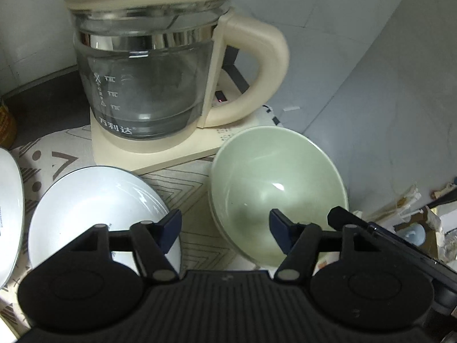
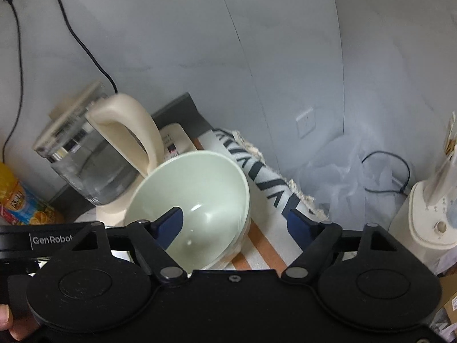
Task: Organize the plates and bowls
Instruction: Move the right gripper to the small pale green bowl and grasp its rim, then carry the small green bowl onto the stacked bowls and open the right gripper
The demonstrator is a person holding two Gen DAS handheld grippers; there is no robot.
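On the patterned cloth (image 1: 182,188) covering the desk, a pale green bowl (image 1: 277,191) sits just in front of the cream base of a glass kettle (image 1: 148,85), with a white plate (image 1: 100,208) beside it to the left and the rim of another white dish (image 1: 10,214) at the far left edge. Both grippers are spread wide and hold nothing: the left gripper (image 1: 225,228) hovers above the gap between plate and bowl, its right finger over the bowl's inside. From the right wrist view, the right gripper (image 2: 237,223) straddles the bowl's right rim, its left finger over the bowl's hollow and its right finger over the striped cloth.
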